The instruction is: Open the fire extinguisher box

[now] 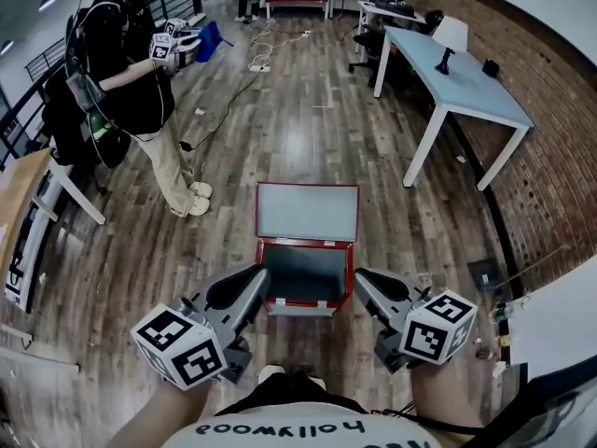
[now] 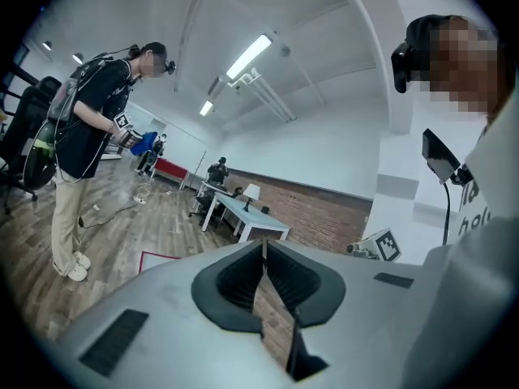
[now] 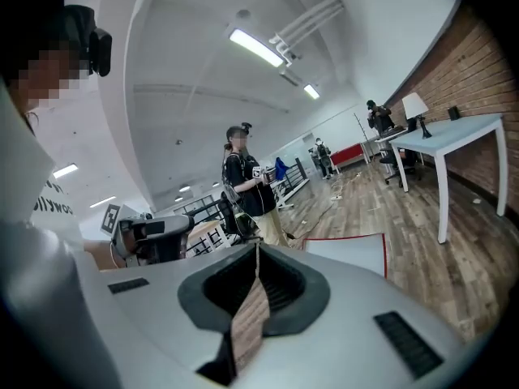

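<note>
At 7 o'clock, nearest to the camera, the left gripper (image 1: 256, 283) has its jaws pressed together with nothing between them. At 10 o'clock another person (image 1: 140, 73) stands on the wooden floor (image 1: 280, 129). In the middle lies the red fire extinguisher box (image 1: 303, 273), already open, its lid (image 1: 308, 211) laid back toward 12 o'clock. At 5 o'clock the right gripper (image 1: 366, 286) is also closed and empty, just beside the box. At 2 o'clock stands a white table (image 1: 466, 87).
</note>
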